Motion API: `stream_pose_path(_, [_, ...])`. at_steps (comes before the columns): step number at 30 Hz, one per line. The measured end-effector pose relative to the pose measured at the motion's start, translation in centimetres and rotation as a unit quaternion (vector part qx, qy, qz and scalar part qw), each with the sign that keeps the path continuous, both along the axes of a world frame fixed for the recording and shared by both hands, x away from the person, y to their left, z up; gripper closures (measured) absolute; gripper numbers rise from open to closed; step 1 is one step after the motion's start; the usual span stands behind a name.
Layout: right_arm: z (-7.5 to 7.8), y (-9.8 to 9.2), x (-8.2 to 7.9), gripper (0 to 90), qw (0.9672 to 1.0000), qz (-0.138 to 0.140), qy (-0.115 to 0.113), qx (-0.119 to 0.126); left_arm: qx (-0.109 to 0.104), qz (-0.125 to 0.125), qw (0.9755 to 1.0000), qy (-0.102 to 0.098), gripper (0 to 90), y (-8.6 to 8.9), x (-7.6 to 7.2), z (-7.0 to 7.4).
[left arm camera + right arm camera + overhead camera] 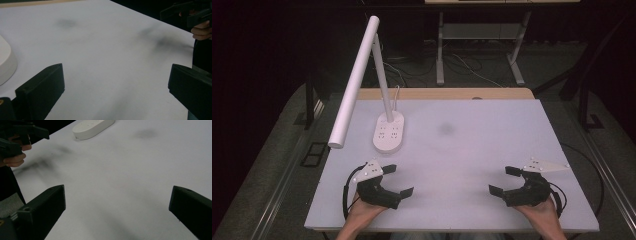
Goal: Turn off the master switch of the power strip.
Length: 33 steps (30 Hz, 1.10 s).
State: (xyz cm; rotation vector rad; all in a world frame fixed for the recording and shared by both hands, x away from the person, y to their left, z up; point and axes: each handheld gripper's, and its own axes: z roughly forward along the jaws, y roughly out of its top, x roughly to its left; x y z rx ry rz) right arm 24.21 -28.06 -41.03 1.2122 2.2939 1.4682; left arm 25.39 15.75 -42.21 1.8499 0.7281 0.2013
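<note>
While both hands sit at the near edge of the matte white tabletop (492, 150), nothing looks started. The left black two-jaw gripper (401, 180) has its jaws spread wide, nothing between them; the right black two-jaw gripper (505, 180) is the same, jaws apart over bare surface. Both point inward toward the table middle.

The nearest thing is the white desk lamp with a long tubular head and an oval base (389, 131), standing upright at the far left of the table, just beyond the left gripper and well apart from the right one. Neither gripper touches it.

My read: zero progress so far (start pose, most likely). Left to do: reach to the lamp, close on it, then whatever handling follows. Left gripper is better placed for the reach.

A faint dark smudge (446, 129) marks the tabletop mid-way; not relevant.
</note>
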Motion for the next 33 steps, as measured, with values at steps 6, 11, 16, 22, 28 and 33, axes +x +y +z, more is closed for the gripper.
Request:
stream_pose_path(6, [0.0,-0.1,0.0,0.0,1.0000,0.001,0.002,0.003,0.001,0.005,1.0000,0.003,0.0,0.2,0.1,0.0])
stream_pose_path(11, [0.0,-0.2,-0.1,0.0,1.0000,0.001,0.006,0.002,0.003,0.006,0.9999,0.008,0.0,0.3,0.1,0.0])
stream_pose_path(16, [0.0,-0.5,-0.1,0.0,1.0000,-0.001,0.006,0.003,0.006,-0.001,0.9999,0.014,0.0,0.0,-0.1,0.0])
stream_pose_path(22, [-0.1,-0.6,0.0,0.0,0.9999,0.000,0.012,0.005,0.017,-0.010,0.9996,0.021,0.0,-0.4,-0.3,-0.1])
stream_pose_path(28, [-0.1,-0.4,0.0,0.0,0.9999,0.000,0.012,0.003,0.026,-0.008,0.9993,0.025,0.0,0.0,-0.3,0.2])
stream_pose_path(33, [-0.1,-0.2,0.0,0.0,0.9999,0.001,0.012,0.001,0.023,-0.017,0.9989,0.038,0.0,0.7,-0.2,0.8])
